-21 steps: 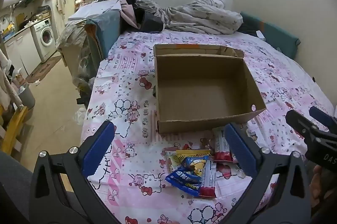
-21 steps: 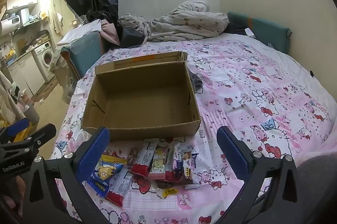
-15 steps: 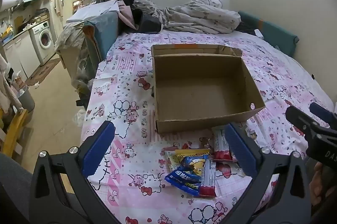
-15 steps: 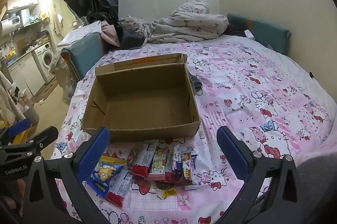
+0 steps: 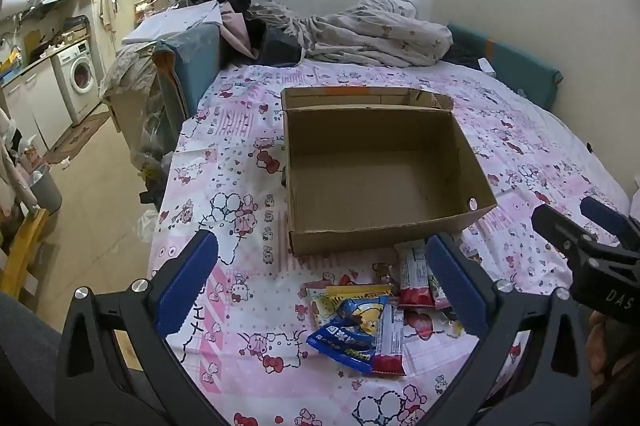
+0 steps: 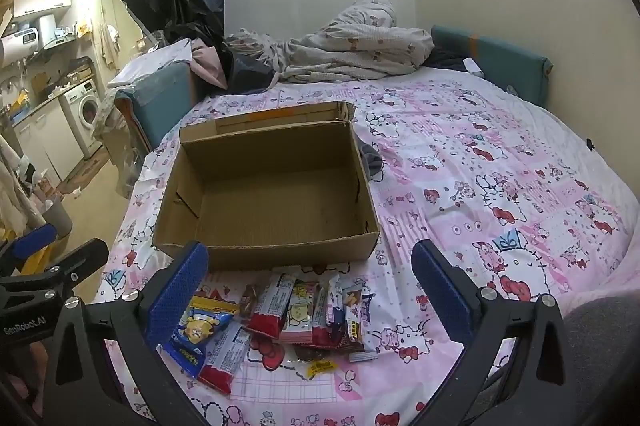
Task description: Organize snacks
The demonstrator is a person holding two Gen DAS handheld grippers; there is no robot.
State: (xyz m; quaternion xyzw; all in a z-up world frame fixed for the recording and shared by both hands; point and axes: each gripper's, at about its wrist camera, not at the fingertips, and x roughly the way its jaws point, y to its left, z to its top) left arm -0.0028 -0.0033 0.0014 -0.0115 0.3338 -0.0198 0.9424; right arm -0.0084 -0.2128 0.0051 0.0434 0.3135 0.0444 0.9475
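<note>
An open, empty cardboard box [image 5: 380,181] [image 6: 272,201] sits on the pink patterned bed cover. In front of it lies a loose pile of wrapped snacks [image 5: 368,314] [image 6: 280,318], with a blue packet [image 5: 344,334] and red-ended bars among them. My left gripper [image 5: 324,290] is open and empty, hovering above the pile's left side. My right gripper [image 6: 308,294] is open and empty, above the pile. Each gripper shows at the edge of the other's view: the right one [image 5: 592,242], the left one [image 6: 44,266].
A heap of bedding [image 5: 372,33] and a teal cushion [image 5: 516,69] lie at the bed's far end. A teal chair with clutter [image 5: 188,65] stands left of the bed. The floor, a washing machine [image 5: 80,77] and a grey bin [image 5: 44,185] are further left.
Both grippers have shifted only slightly, and the box and snacks sit a little lower in the views. Nothing was taken hold of.
</note>
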